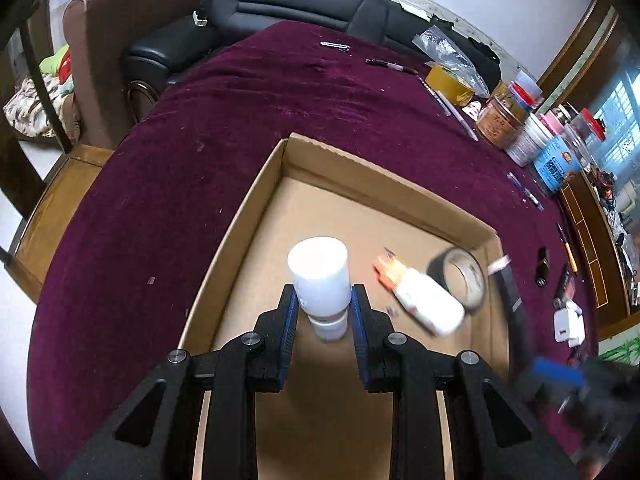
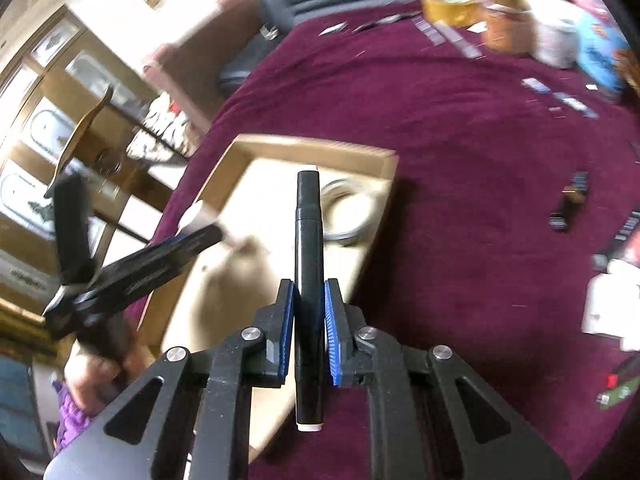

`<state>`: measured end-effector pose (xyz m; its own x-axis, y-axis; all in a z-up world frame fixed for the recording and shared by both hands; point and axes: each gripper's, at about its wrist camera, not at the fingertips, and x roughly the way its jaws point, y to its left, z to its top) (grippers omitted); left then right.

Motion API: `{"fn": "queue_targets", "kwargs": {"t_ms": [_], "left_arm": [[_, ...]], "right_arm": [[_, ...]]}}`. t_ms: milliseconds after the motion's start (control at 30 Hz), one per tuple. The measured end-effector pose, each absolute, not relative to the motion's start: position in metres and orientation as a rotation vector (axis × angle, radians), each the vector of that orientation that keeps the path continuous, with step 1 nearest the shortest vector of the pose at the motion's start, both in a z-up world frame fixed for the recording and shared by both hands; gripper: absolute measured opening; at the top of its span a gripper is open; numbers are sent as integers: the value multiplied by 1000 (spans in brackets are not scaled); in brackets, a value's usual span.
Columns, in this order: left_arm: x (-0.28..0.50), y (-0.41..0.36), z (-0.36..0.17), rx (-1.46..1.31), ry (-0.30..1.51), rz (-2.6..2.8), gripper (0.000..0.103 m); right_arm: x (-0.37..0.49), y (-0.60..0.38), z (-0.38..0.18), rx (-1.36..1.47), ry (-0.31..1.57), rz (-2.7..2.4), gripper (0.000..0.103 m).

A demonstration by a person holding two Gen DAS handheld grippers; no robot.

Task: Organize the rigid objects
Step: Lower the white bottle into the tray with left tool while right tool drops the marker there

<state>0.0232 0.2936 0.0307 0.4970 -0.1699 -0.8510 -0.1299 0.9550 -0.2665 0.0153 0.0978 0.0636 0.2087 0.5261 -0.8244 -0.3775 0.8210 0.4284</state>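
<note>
two fisheye views look down along hand-held grippers over a table covered in a dark red cloth [image 1: 192,168]. an open cardboard box [image 1: 256,200] sits on the cloth. in the left wrist view, the left gripper [image 1: 324,304] hangs over the inside of the box, its blue-padded jaws pressed against both sides of a white bottle [image 1: 320,280], which stands upright between them. deeper in the box lie a second white bottle with an orange cap [image 1: 424,300], on its side, and just beside it a roll of dark tape [image 1: 460,280] near the right wall. in the right wrist view, the right gripper [image 2: 309,312] is over the near right edge of the box [image 2: 312,148], its jaws pinching a black marker [image 2: 308,240] around the lower half, the marker pointing straight ahead along the fingers with a pale tip at each end. that view is blurred; the left gripper [image 2: 192,236] shows at the left, reaching into the box. along the far and right edges of the table stand a yellow tape roll [image 1: 448,80], jars [image 1: 500,120] and a blue packet [image 1: 556,164], with pens [image 1: 452,108] and small items scattered on the cloth.
</note>
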Motion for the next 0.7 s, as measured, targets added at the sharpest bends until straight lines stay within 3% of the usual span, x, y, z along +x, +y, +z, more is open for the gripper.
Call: {"fn": "queue_targets", "kwargs": {"t_ms": [300,567,700], "left_arm": [[38,303,26,-355,1046,-17,23],[1,317,62,-410,954,-9,53],[-37,327,86,-433,853,10,61]], "right_arm": [[24,151,32,98,1271,662,13],[38,160,28,74,1278,648,13],[51,173,25,59,1273,624,13]]}}
